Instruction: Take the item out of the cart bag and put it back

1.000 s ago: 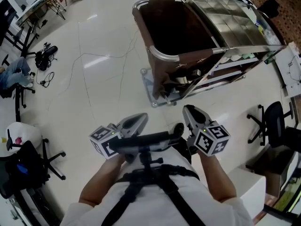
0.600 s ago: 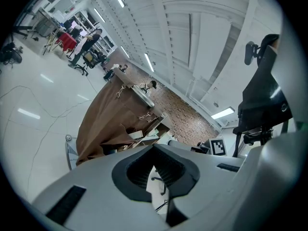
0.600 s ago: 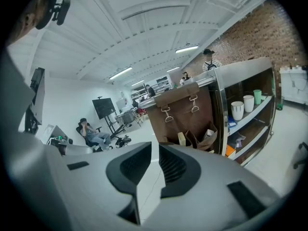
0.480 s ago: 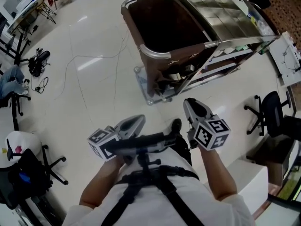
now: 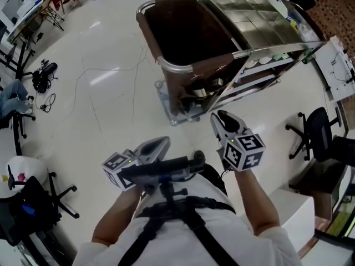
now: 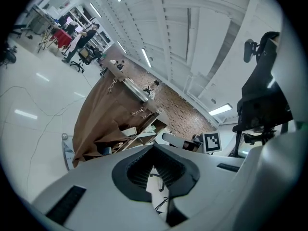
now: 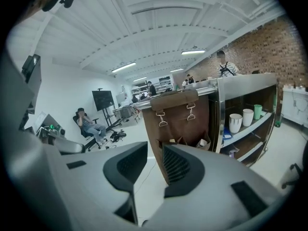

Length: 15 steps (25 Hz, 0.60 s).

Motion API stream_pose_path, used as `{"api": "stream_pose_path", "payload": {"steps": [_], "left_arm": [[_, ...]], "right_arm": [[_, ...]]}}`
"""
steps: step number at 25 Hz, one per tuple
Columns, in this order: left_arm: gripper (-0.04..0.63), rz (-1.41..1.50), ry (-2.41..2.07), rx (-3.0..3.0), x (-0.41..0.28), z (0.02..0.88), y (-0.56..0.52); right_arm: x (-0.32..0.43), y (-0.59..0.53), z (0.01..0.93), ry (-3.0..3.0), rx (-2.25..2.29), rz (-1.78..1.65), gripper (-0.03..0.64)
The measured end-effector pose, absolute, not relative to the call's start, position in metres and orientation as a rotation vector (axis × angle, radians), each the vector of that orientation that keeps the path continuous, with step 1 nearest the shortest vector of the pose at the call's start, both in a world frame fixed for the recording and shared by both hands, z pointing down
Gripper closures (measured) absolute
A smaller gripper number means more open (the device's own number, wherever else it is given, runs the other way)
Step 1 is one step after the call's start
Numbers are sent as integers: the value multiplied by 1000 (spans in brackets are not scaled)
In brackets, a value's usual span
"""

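The head camera looks steeply down from above the person, taking in the left gripper, the right gripper and the cart bag a little ahead of them. The left gripper view sits low and tilted, facing the bag's side from nearby. The right gripper view faces its strapped end, seemingly from closer. All three views share the bag.

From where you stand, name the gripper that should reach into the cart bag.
Right. The right gripper is nearer the cart bag, faces it, and its jaws have just been opening with nothing between them. The left gripper sits farther back, shut.
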<state>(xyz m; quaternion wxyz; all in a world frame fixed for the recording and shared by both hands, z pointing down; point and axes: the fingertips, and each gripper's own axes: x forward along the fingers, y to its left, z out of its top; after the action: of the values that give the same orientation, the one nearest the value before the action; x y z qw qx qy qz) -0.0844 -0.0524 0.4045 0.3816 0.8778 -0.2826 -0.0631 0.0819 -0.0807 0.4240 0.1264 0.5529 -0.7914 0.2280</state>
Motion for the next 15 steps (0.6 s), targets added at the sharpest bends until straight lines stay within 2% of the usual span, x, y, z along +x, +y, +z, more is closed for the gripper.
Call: {"api": "stream_pose_path", "payload": {"steps": [15], "left_arm": [[592, -173, -784, 2238, -48, 395, -61]], "right_arm": [[108, -119, 435, -2291, 1495, 604, 506]]}}
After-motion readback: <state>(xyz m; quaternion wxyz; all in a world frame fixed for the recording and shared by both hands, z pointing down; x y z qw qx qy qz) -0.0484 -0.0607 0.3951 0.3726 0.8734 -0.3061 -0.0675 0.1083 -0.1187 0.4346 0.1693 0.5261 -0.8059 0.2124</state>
